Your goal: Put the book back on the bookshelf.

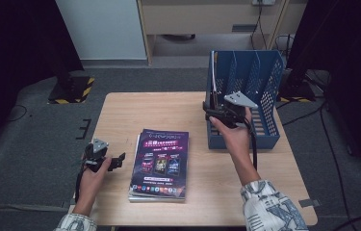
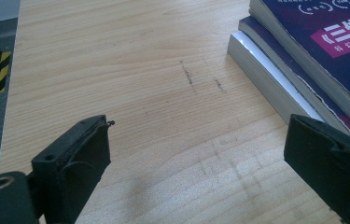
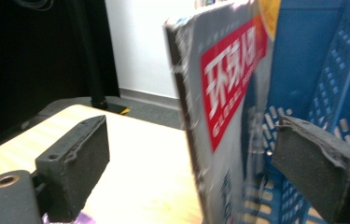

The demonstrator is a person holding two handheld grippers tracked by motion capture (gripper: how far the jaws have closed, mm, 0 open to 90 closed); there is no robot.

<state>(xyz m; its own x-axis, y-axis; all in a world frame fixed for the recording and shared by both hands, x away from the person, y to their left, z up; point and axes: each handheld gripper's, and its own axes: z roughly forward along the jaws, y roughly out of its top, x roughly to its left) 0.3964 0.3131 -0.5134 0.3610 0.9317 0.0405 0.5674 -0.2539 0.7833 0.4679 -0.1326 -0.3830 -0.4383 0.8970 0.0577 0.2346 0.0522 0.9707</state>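
Observation:
A stack of magazines [image 1: 160,163] with a dark purple cover lies flat on the wooden table [image 1: 197,202]. Just left of it my left gripper [image 1: 115,161] hovers low, open and empty; in the left gripper view its jaws [image 2: 196,154] straddle bare wood, with the stack's edge [image 2: 275,79] at the right. A blue mesh file rack [image 1: 264,86] stands at the table's back right. My right gripper [image 1: 216,111] is at the rack's left front corner, open. In the right gripper view a magazine [image 3: 224,102] with a red title block stands upright between the spread jaws [image 3: 191,154], against the rack [image 3: 312,60].
Grey carpet surrounds the table. A black stand with a yellow-striped base [image 1: 70,89] is at the back left, and another stand with cables [image 1: 296,86] is behind the rack. Bare wood lies between the stack and the rack.

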